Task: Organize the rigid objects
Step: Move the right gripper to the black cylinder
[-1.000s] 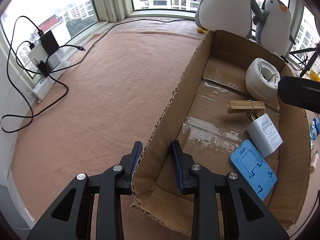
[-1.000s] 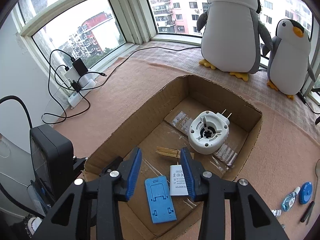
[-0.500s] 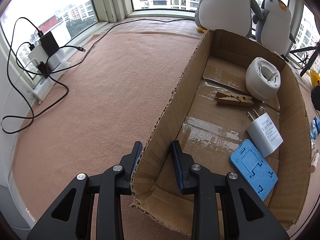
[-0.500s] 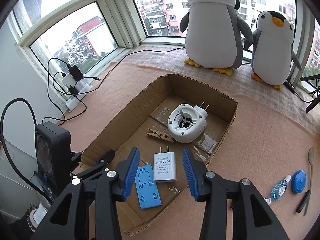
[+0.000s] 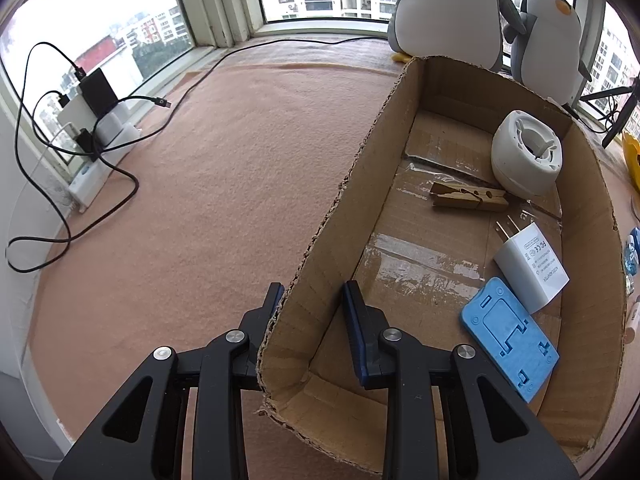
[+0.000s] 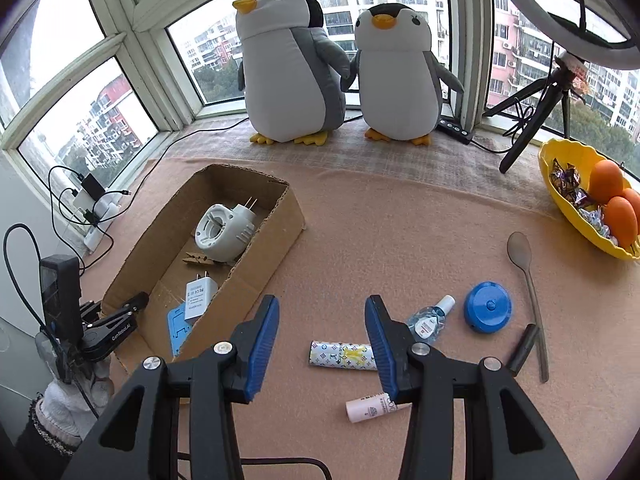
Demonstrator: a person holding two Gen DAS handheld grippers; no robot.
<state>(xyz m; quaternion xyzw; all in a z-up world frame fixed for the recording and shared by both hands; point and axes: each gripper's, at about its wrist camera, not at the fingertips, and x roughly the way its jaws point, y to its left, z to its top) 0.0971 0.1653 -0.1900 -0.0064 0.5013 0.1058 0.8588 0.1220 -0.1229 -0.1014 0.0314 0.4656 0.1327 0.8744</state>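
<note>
My left gripper pinches the near corner wall of the cardboard box, one finger outside, one inside. My right gripper has its jaws spread with nothing between them, over the pink mat outside the box. Just beyond its fingertips lie a patterned tube, a pale pink tube, a small clear bottle, a blue round case and a spoon. Inside the box: blue phone stand nearest, white charger touching it, wooden clothespin, then white round plug-in device at the far end. Two penguin plushes stand by the window.
</note>
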